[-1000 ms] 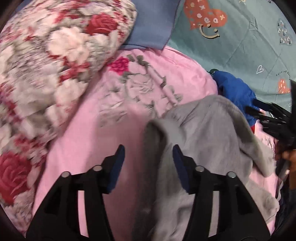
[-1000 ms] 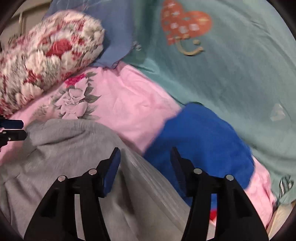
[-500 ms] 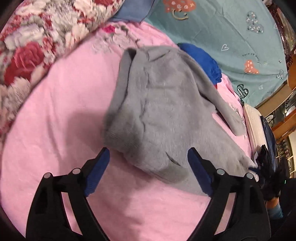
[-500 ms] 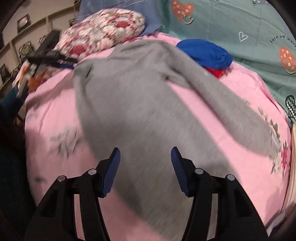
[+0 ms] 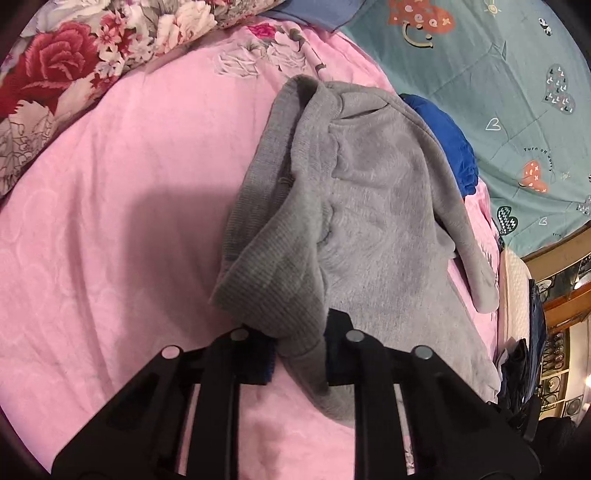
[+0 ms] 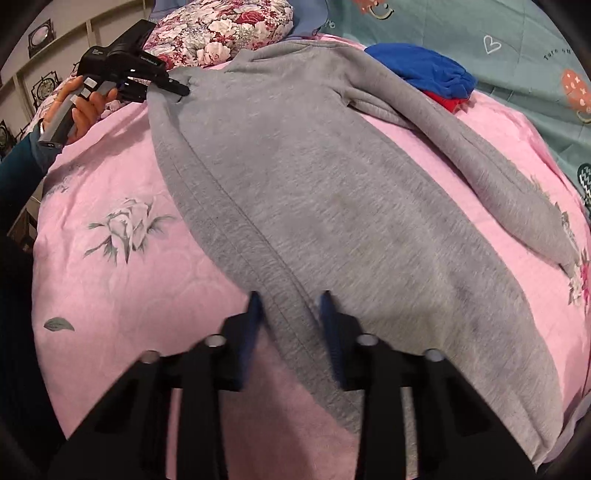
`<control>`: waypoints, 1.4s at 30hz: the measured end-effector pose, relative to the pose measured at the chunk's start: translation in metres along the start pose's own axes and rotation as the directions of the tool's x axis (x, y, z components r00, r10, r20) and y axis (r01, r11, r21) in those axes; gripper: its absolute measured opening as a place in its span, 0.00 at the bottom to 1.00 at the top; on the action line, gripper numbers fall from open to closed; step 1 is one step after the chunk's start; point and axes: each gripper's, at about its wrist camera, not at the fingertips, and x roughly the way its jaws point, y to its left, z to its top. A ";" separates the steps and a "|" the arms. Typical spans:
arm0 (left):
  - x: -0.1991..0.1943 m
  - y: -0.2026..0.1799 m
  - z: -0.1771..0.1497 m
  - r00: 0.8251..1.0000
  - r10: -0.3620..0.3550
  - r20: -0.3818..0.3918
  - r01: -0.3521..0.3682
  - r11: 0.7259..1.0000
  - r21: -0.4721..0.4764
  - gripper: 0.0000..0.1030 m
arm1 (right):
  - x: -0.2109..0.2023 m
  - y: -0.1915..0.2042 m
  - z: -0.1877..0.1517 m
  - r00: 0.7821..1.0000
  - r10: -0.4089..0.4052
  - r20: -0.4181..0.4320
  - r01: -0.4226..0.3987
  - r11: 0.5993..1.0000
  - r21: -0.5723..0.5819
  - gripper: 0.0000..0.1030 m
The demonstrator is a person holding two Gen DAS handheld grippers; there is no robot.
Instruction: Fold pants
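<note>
1. The gray pants (image 6: 332,192) lie spread out on the pink bed cover (image 6: 122,280), with one leg reaching off to the right side.
2. The left gripper (image 5: 299,354) is pinched tight on the stretchy waist end of the pants, and that bit of cloth bunches up between its two fingers.
3. The right gripper (image 6: 291,314) is closed in on the long side edge of the pants, with the seam running between its fingers.
4. In the right wrist view, the left hand (image 6: 79,110) holds its tool at the far corner of the pants.
5. A blue cloth (image 6: 424,70) sits just beside the pants, near the teal blanket (image 6: 517,44).
6. A flowery pillow (image 6: 229,29) rests at the top of the bed.
</note>
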 end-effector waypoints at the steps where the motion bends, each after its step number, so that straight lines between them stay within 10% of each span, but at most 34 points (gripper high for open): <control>1: -0.005 -0.001 0.000 1.000 -0.005 0.010 0.005 1.000 -0.003 0.15 | -0.001 0.000 0.001 1.000 -0.004 -0.003 0.004 1.000 -0.006 0.20; 8: -0.072 -0.004 -0.008 0.991 -0.056 0.121 0.051 0.998 0.045 0.11 | -0.043 0.012 0.007 0.992 0.113 0.051 -0.113 0.994 -0.014 0.17; 13: -0.046 0.009 -0.026 0.989 0.143 0.035 -0.146 0.982 0.118 0.20 | -0.032 0.002 0.003 0.982 0.187 -0.020 -0.186 0.982 0.039 0.33; 16: -0.041 0.034 -0.030 0.990 0.143 -0.005 -0.142 0.988 0.064 0.37 | -0.046 -0.059 0.002 0.985 0.151 0.084 -0.166 0.958 0.234 0.47; 19: -0.053 0.041 -0.031 0.990 0.141 0.018 -0.142 0.987 0.074 0.52 | -0.062 -0.155 -0.010 0.977 0.045 0.206 -0.151 0.831 0.535 0.50; 23: -0.068 0.019 -0.033 0.974 0.215 0.074 -0.225 0.956 0.187 0.52 | -0.051 -0.275 -0.044 0.970 -0.066 0.233 -0.164 0.531 0.831 0.50; 26: -0.090 0.004 -0.034 0.967 0.214 0.136 -0.242 0.938 0.246 0.53 | -0.031 -0.314 -0.049 0.970 -0.075 0.232 -0.175 0.451 0.875 0.50; 31: -0.116 -0.015 -0.026 0.956 0.187 0.226 -0.246 0.931 0.270 0.64 | 0.000 -0.332 -0.035 0.962 -0.069 0.263 -0.208 0.435 0.876 0.48; 34: -0.103 -0.032 -0.016 0.963 0.161 0.215 -0.221 0.930 0.292 0.64 | 0.005 -0.329 -0.025 0.946 -0.031 0.322 -0.278 0.427 0.860 0.06; 42: -0.046 -0.100 0.017 0.981 0.083 0.177 -0.151 0.899 0.412 0.64 | -0.100 -0.316 0.029 0.906 -0.140 0.400 -0.288 0.488 0.824 0.04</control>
